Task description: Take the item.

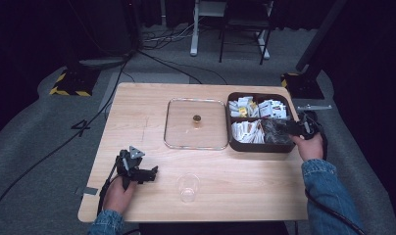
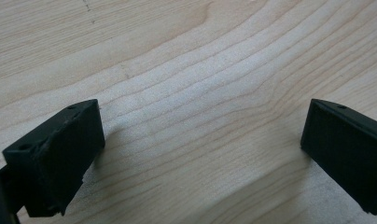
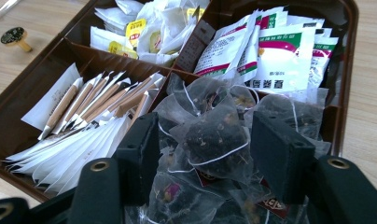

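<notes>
The wooden table has wide bare stretches along its left half and near edge, while its far right corner is taken up by a brown box that sits close to the right edge. Just left of the box, touching or nearly touching its wall, a glass lid lies flat with its small knob up. A clear cup stands alone near the front edge, with open wood all around it. The box is split into four compartments holding packets and paper sticks, and the near right one (nearest the person's right hand) is heaped with clear tea bags. The right gripper is over that heap, its jaws half open on either side of one dark tea bag; whether the pads press on it I cannot tell. The left gripper lies low on bare wood near the front left corner, its jaws wide with nothing between them.
</notes>
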Available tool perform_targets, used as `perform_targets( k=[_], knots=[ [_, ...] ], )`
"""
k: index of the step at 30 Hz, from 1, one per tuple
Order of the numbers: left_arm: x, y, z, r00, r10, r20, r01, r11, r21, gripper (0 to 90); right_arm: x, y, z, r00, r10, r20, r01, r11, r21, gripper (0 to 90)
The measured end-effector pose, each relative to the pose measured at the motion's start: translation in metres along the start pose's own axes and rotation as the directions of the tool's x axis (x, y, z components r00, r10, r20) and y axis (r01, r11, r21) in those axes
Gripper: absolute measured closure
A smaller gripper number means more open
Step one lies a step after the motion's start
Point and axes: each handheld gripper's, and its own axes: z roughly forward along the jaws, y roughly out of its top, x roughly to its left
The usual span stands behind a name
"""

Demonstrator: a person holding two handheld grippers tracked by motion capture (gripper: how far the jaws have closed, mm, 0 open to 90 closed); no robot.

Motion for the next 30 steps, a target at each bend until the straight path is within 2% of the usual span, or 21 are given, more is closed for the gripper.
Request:
perform_targets(
  k=[5, 9, 16, 19, 21, 24, 26, 30],
  knots=[
    [0.000, 0.000, 0.000, 1.0000, 0.000, 0.000, 0.000, 1.0000, 0.000, 0.0, 0.001, -0.001, 0.006, 1.0000, -0.008, -0.001, 0.008, 1.000, 0.022, 41.3],
    [0.000, 0.000, 0.000, 1.0000, 0.000, 0.000, 0.000, 1.0000, 0.000, 0.0, 0.001, -0.001, 0.011, 0.9999, 0.007, 0.012, -0.007, 0.999, 0.049, 43.7],
    [0.000, 0.000, 0.000, 1.0000, 0.000, 0.000, 0.000, 1.0000, 0.000, 0.0, -0.005, -0.003, 0.014, 0.9985, 0.049, 0.026, -0.050, 0.997, 0.055, 55.3],
    [0.000, 0.000, 0.000, 1.0000, 0.000, 0.000, 0.000, 1.0000, 0.000, 0.0, -0.007, -0.004, 0.013, 0.9958, 0.082, 0.040, -0.084, 0.995, 0.049, 60.8],
    [0.000, 0.000, 0.000, 1.0000, 0.000, 0.000, 0.000, 1.0000, 0.000, 0.0, -0.006, -0.003, 0.014, 0.9960, 0.077, 0.045, -0.080, 0.995, 0.059, 60.6],
    [0.000, 0.000, 0.000, 1.0000, 0.000, 0.000, 0.000, 1.0000, 0.000, 0.0, 0.000, -0.002, 0.016, 0.9978, 0.032, 0.059, -0.036, 0.997, 0.067, 53.3],
    [0.000, 0.000, 0.000, 1.0000, 0.000, 0.000, 0.000, 1.0000, 0.000, 0.0, 0.002, -0.002, 0.019, 0.9983, 0.022, 0.055, -0.026, 0.997, 0.067, 50.3],
    [0.000, 0.000, 0.000, 1.0000, 0.000, 0.000, 0.000, 1.0000, 0.000, 0.0, 0.003, -0.002, 0.020, 0.9977, 0.019, 0.065, -0.024, 0.997, 0.070, 53.8]
  ],
)
